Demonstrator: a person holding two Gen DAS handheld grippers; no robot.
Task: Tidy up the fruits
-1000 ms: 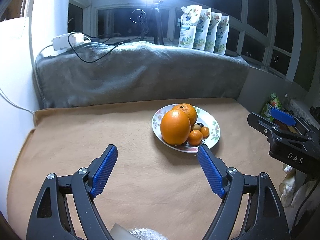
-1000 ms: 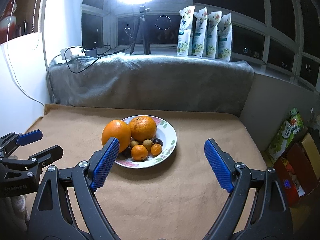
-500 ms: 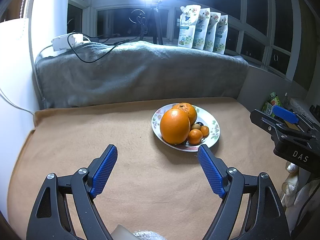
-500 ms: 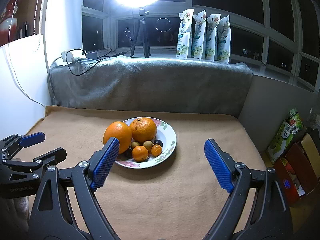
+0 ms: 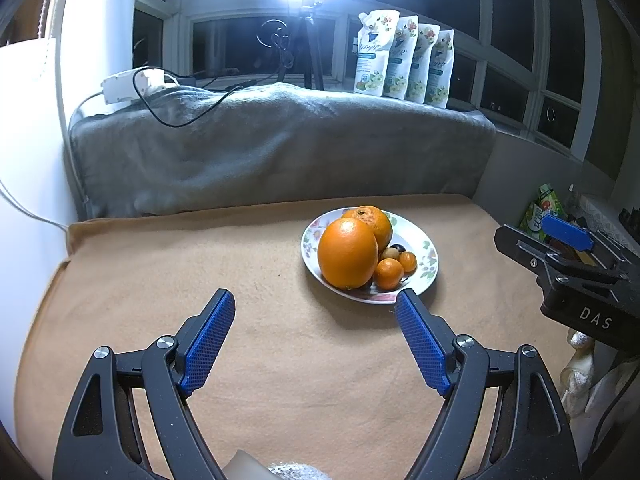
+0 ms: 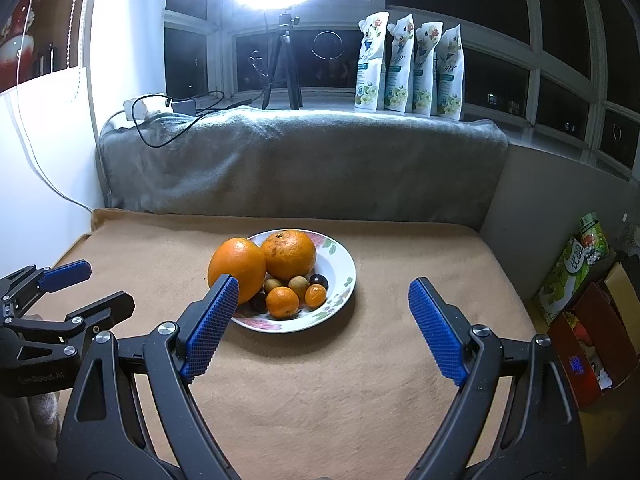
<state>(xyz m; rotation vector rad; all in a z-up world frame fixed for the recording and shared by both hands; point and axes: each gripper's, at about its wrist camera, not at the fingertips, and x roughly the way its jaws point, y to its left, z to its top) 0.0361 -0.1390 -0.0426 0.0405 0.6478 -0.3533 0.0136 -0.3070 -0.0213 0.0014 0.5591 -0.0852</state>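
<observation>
- Left wrist view: tan blanket (image 5: 200,280) covers the desk, a grey blanket (image 5: 280,148) banked behind it.
- Left gripper (image 5: 314,338) hovers released, nothing between its blue pads; the right gripper (image 6: 324,332) likewise.
- Floral plate (image 5: 420,240) sits mid-desk, ahead of both grippers, untouched.
- On it: two large oranges (image 5: 347,253), then small oranges (image 5: 388,274), pale round fruits and dark grapes (image 6: 319,279).
</observation>
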